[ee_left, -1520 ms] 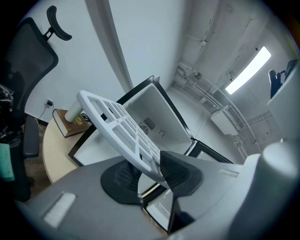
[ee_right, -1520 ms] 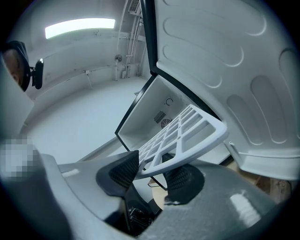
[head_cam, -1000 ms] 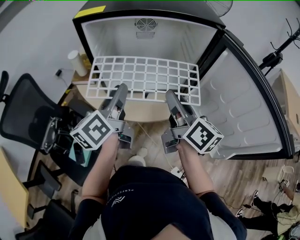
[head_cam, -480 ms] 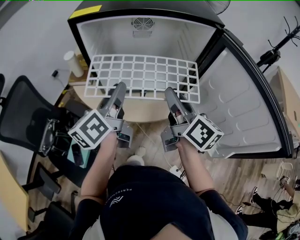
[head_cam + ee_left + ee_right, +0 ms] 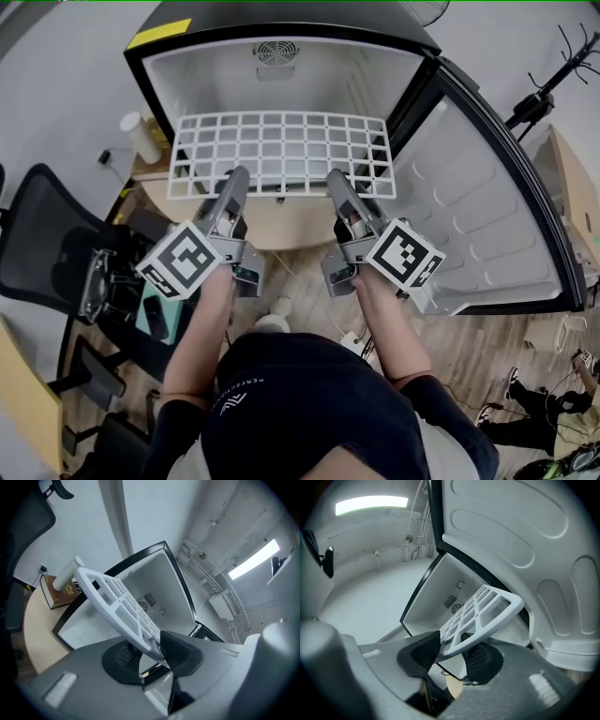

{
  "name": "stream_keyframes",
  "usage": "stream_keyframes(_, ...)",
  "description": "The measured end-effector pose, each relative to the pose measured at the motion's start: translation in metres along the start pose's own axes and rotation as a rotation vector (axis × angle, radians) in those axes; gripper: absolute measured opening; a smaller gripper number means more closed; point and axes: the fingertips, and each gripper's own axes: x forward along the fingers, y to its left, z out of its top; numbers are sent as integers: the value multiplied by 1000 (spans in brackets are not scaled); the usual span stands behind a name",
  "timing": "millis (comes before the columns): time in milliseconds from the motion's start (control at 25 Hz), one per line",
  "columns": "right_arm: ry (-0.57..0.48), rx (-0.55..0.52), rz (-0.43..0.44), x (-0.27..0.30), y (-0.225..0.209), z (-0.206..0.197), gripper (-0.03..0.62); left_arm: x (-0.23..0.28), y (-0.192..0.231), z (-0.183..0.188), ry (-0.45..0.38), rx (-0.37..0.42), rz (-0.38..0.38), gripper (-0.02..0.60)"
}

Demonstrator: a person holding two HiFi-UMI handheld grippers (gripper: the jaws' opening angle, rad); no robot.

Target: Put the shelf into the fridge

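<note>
1. We see the shelf [image 5: 281, 155], a white grid, held level in front of the open fridge [image 5: 281, 80]. Its far edge is at the mouth of the cavity, and its near edge is toward the person.
2. The left gripper [image 5: 237, 176] is clenched on the near edge at the left. In the left gripper view both dark pads press on the rim bar.
3. The right gripper [image 5: 336, 180] grasps the same edge further to the right. Its jaws have just been closing a little, and the rim of the shelf sits between its pads and touches them.
4. We judge the shelf to be light and stiff. It does not sag between the two grips, though all its length hangs free beyond them.
5. The bars look smooth and thin, so we think they can slip or turn in the pads if the far edge catches on a wall.
6. For us, the best hold is the one we see: on the solid rim, with the two grips well apart, so the shelf cannot twist.
7. The shelf seems almost as wide as the cavity, so it must stay square to the side walls. The door [image 5: 478, 225] stands open at the right and is out of the way.
</note>
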Motion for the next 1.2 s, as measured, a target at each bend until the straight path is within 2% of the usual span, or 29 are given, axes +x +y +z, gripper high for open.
stream_keyframes(560, 12, 15, 1, 11, -5, 7, 130, 9, 2, 1, 0, -16, -9, 129)
stream_keyframes(960, 11, 74, 3, 19, -11, 12, 118, 15, 3, 1, 11, -49, -14, 123)
stream_keyframes(1200, -5, 82, -2, 26, -15, 17, 118, 21, 3, 5, 19, -40, -15, 121)
